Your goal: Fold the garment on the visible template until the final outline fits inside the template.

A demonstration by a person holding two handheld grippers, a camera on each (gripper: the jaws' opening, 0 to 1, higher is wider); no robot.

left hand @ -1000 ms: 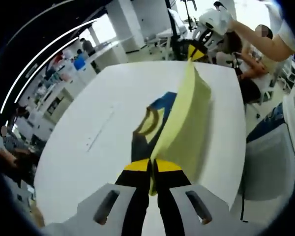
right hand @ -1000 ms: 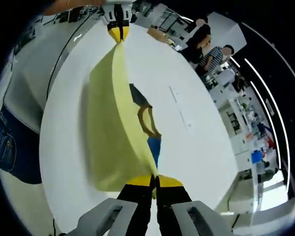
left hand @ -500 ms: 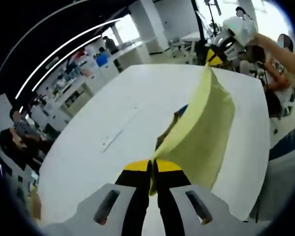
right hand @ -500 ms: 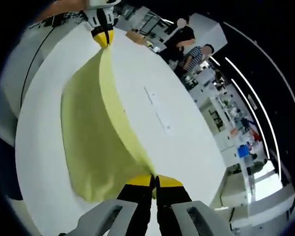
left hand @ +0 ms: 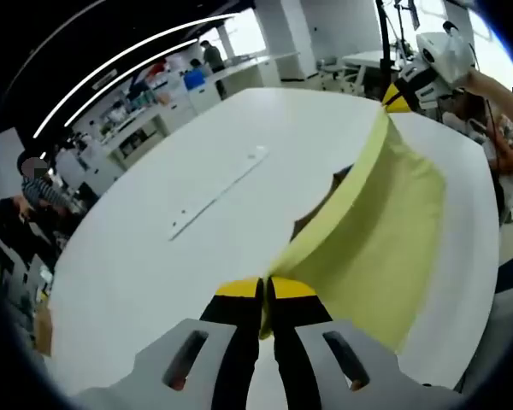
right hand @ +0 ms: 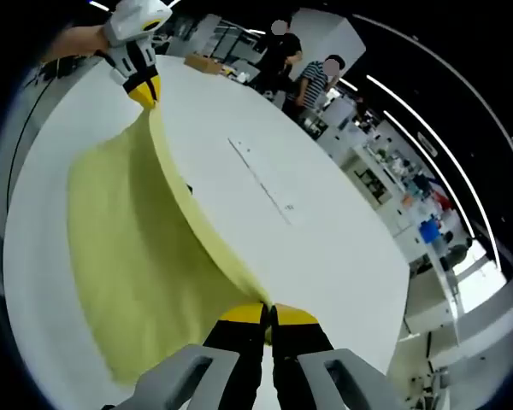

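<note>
Above the white round table [left hand: 154, 282], my left gripper [left hand: 265, 290] and right gripper [right hand: 268, 314] each pinch a corner of the pale yellow cloth garment [left hand: 376, 239]. Both jaws are clamped tight on the fabric, which hangs stretched between them over the table.

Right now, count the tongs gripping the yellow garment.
2. The left tongs pinch one corner of the yellow garment; the right tongs pinch the other, with the cloth stretched between them above the white table.
</note>
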